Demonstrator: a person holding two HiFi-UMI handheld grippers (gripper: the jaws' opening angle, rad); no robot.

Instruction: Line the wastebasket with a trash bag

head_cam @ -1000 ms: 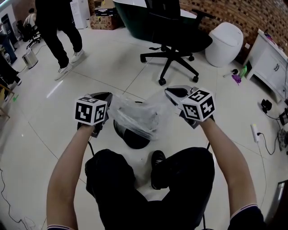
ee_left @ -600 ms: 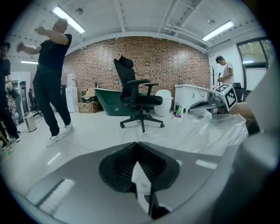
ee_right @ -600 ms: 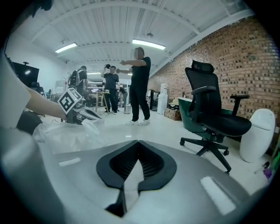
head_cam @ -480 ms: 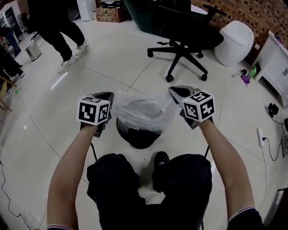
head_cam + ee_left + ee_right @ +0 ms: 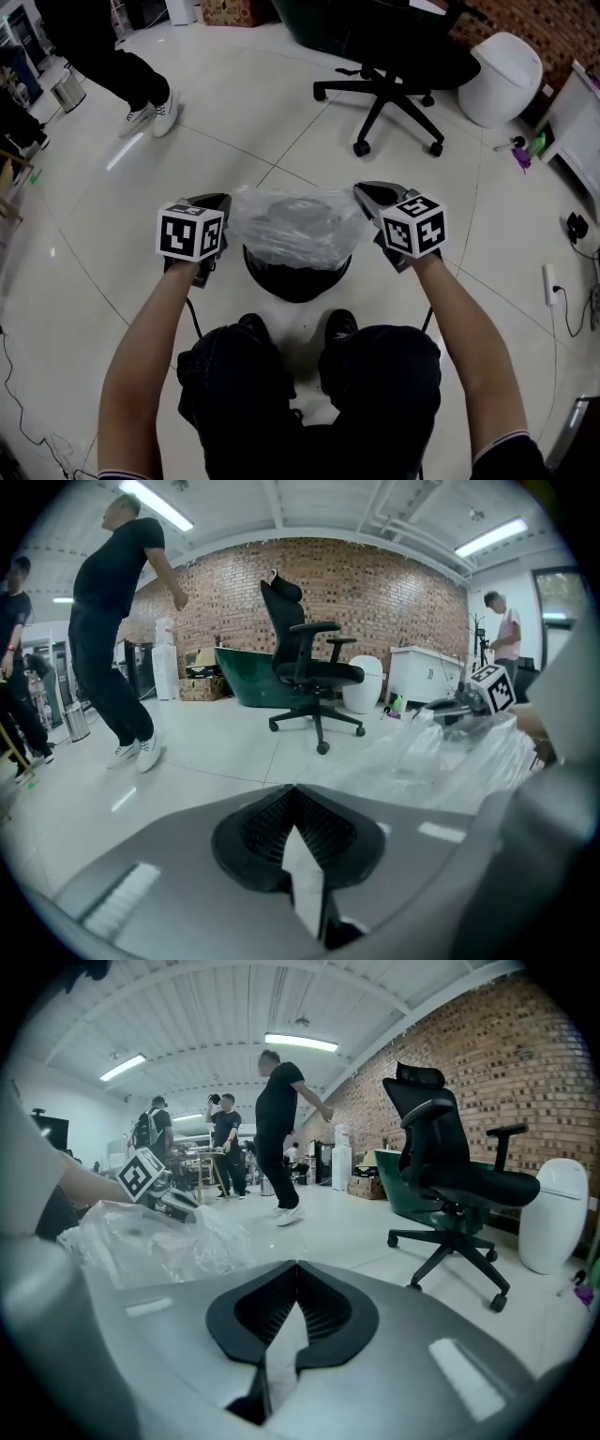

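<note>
Left gripper (image 5: pixel 221 202) and right gripper (image 5: pixel 364 193): jaws on both clamped tight, each pinching 1 pale sliver of trash bag (image 5: pixel 295 225) film. The bag hangs stretched between them, long axis left-right. The wastebasket (image 5: pixel 295 281) stands on the floor (image 5: pixel 234 131) directly under the bag, centred between the 2 grippers, neither hand nearer. In the head view the film covers the far part of the basket's rim; the near rim shows just below it, toward the person's knees. Can't tell if film touches rim. Which way the bag's mouth faces isn't readable through the clear film. Judgement: next move is straight down, the span held at least as wide as the basket so the film clears the rim on both sides.
</note>
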